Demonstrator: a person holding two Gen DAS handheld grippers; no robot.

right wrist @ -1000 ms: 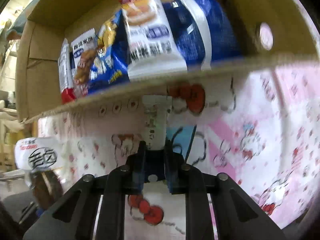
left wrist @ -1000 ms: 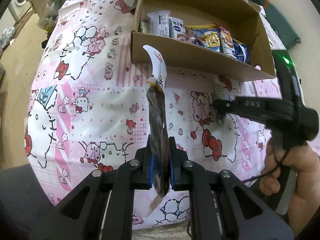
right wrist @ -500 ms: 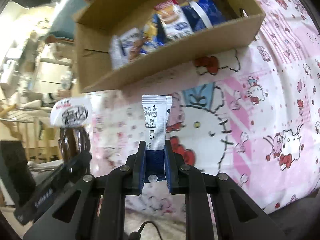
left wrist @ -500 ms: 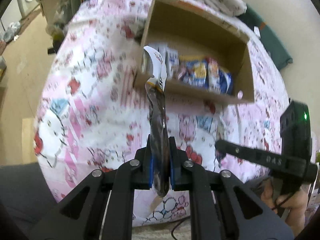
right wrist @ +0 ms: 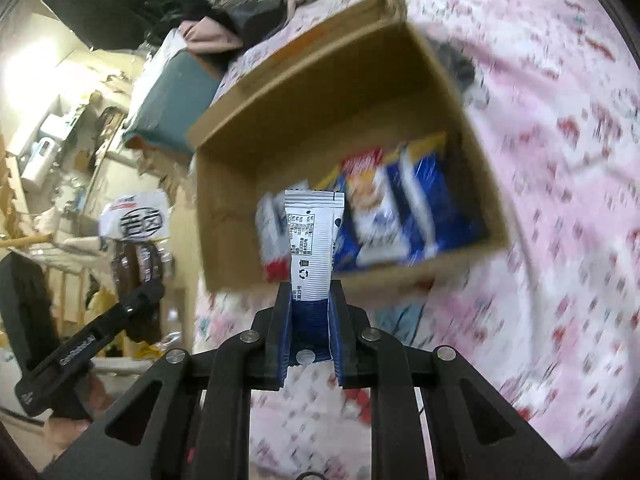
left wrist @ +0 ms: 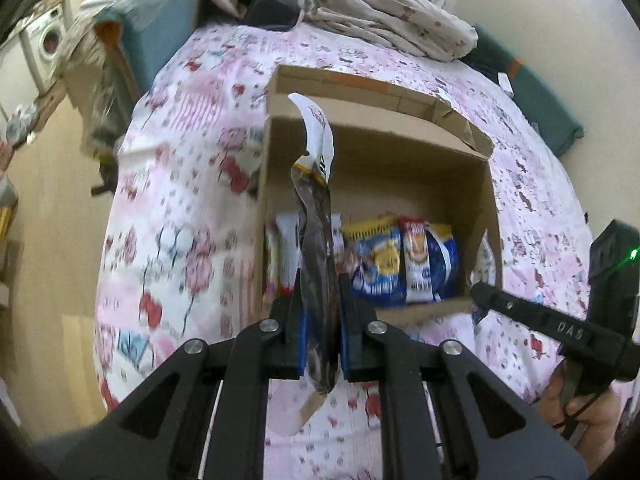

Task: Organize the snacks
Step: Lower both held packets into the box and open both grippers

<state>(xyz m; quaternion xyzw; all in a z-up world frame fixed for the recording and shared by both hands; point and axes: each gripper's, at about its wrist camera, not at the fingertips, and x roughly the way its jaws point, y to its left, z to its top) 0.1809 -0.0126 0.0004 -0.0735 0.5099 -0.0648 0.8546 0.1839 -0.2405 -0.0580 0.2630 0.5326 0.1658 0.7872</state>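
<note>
Above the pink cartoon-print bedspread, my left gripper clamps a dark, clear-wrapped snack packet and my right gripper pinches a white-and-blue sachet, both over the open cardboard box holding blue snack bags.

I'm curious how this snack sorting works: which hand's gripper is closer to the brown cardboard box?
Hard to call. The left gripper, clamping a dark snack packet, faces the cardboard box and its left side; the right gripper, clamping a white sachet, hangs before its near wall.
</note>
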